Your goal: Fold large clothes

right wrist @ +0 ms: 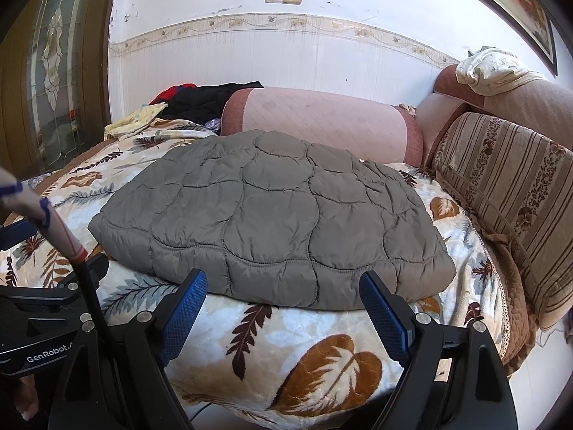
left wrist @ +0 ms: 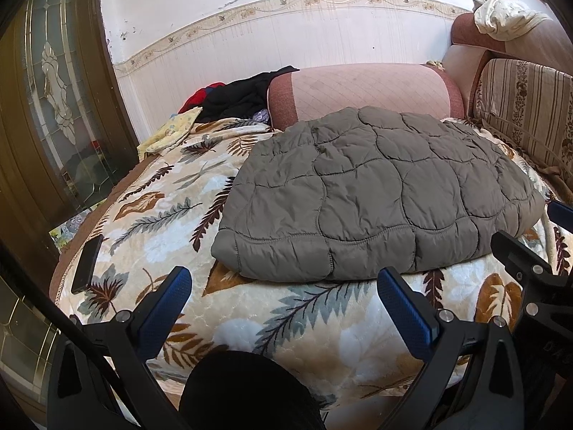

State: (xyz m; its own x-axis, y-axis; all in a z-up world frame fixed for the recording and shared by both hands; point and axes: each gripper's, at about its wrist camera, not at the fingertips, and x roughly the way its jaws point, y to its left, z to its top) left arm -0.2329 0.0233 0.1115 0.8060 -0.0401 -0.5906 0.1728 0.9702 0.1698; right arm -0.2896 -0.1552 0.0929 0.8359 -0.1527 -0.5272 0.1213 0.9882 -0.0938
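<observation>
A grey quilted jacket (left wrist: 376, 193) lies folded into a flat rectangle on a leaf-patterned blanket (left wrist: 161, 215); it also shows in the right wrist view (right wrist: 272, 222). My left gripper (left wrist: 283, 286) is open and empty, just in front of the jacket's near edge. My right gripper (right wrist: 283, 286) is open and empty, also just short of the near edge. The right gripper shows at the right edge of the left wrist view (left wrist: 526, 251). The left gripper's body shows at the left of the right wrist view (right wrist: 43, 304).
A black phone (left wrist: 87, 263) lies on the blanket's left edge. A pink bolster (left wrist: 361, 93) and a heap of black and red clothes (left wrist: 236, 96) sit behind the jacket. A striped cushion (right wrist: 501, 193) stands right. A wooden glass door (left wrist: 53, 89) is at left.
</observation>
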